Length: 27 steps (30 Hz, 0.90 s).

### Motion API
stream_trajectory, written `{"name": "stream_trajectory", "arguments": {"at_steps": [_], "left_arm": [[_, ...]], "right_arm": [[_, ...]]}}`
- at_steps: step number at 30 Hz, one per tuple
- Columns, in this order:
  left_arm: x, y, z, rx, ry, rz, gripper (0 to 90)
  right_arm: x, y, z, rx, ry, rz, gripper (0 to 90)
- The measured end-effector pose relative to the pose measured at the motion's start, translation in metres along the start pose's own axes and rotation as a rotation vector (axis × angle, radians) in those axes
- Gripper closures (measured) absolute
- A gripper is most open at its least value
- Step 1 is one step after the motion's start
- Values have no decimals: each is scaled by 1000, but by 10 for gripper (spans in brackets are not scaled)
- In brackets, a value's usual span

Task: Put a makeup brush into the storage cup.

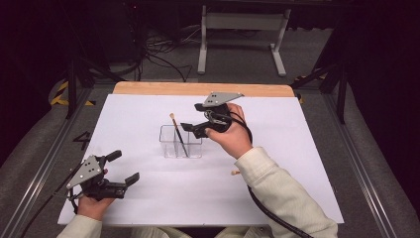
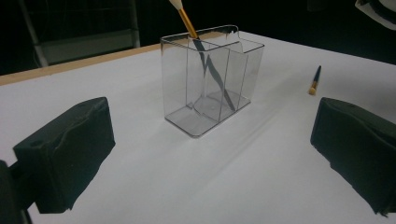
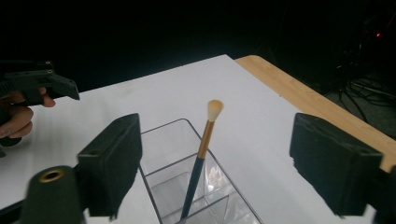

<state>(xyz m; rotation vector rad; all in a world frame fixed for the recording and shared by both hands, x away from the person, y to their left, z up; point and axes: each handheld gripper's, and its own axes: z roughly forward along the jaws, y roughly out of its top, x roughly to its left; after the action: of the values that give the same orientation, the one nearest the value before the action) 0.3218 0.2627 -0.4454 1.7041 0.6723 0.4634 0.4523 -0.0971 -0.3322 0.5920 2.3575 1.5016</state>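
Observation:
A clear plastic organizer (image 1: 190, 148) (image 2: 177, 88) (image 3: 161, 136) with compartments stands mid-table. A brush (image 1: 178, 133) (image 2: 187, 22) (image 3: 203, 144) with a gold ferrule and pale bristles leans in it, bristles up. A second, smaller brush (image 1: 235, 172) (image 2: 315, 80) lies flat on the table beside the right sleeve. My right gripper (image 1: 192, 117) (image 3: 219, 158) hovers open just above and behind the organizer, its jaws on either side of the standing brush without touching it. Near the front left edge my left gripper (image 1: 124, 167) (image 2: 210, 144) is open and holds nothing, facing the organizer.
A white sheet (image 1: 148, 114) covers the table, with a wooden strip (image 1: 198, 89) (image 3: 299, 93) along its far edge. Beyond it are a white stand (image 1: 242, 34) and cables on the floor. Metal rails (image 1: 44, 163) run along both sides.

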Motion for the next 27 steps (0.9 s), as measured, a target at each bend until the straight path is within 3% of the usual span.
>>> {"name": "stream_trajectory", "arguments": {"at_steps": [7,27], "left_arm": [[0,0,2,-6,1,-2,2],[0,2,8,-2,-5,3,2]], "right_arm": [[-6,-5,-35,-107,39,23,85],[-18,-23,-99,-138,-10,40,36]]}}
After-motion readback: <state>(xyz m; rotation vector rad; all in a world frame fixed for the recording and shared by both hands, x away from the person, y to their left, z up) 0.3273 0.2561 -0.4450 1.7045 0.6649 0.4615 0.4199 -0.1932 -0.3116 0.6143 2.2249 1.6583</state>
